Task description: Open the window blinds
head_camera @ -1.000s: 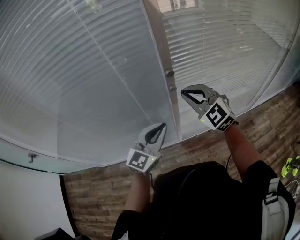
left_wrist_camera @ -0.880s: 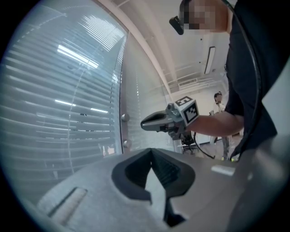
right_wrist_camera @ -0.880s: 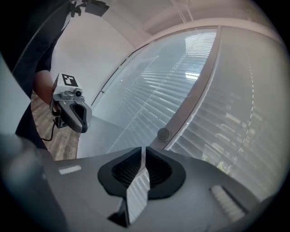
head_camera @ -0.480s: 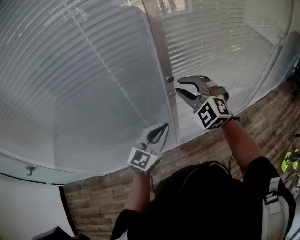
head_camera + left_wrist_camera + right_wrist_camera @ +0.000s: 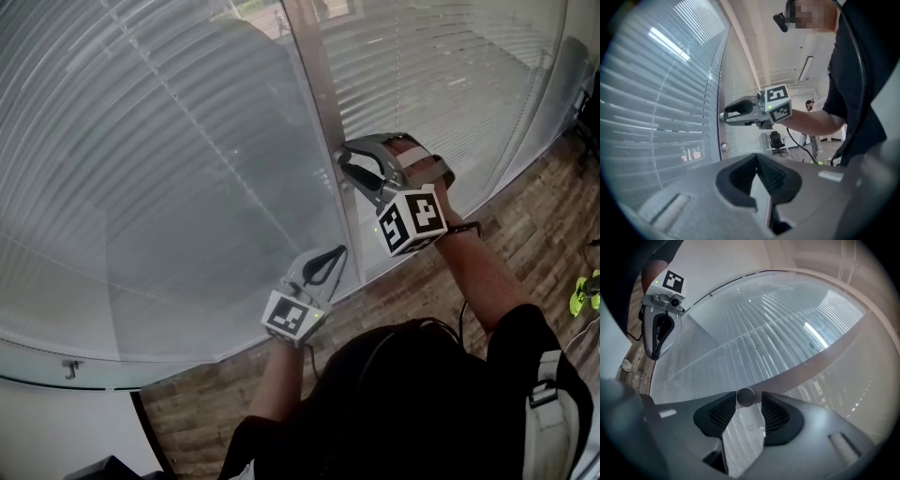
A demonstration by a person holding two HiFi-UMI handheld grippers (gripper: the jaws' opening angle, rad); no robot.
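Right gripper view: my right gripper (image 5: 349, 167) has just been opening its jaws, and they sit loose around the little round knob (image 5: 746, 396) on the frame (image 5: 323, 103) between the blinds (image 5: 169, 141). I think the knob is hard and slippery, so I should pinch its sides. My left gripper (image 5: 330, 253) is pressed together with nothing in it.

No legible writing; only square marker patterns on left gripper (image 5: 338, 251) and right gripper (image 5: 342, 159).

Post (image 5: 321, 103): stood upright between two blinds, left blind (image 5: 141, 169) and right blind (image 5: 469, 84).
Knob (image 5: 746, 397): on the post, between the jaws of my right gripper (image 5: 344, 162) (which had just been opening).
My left gripper (image 5: 331, 253): lower down, just left of the post, before the left blind.
Floor (image 5: 441, 281): below the blinds, under my arms.
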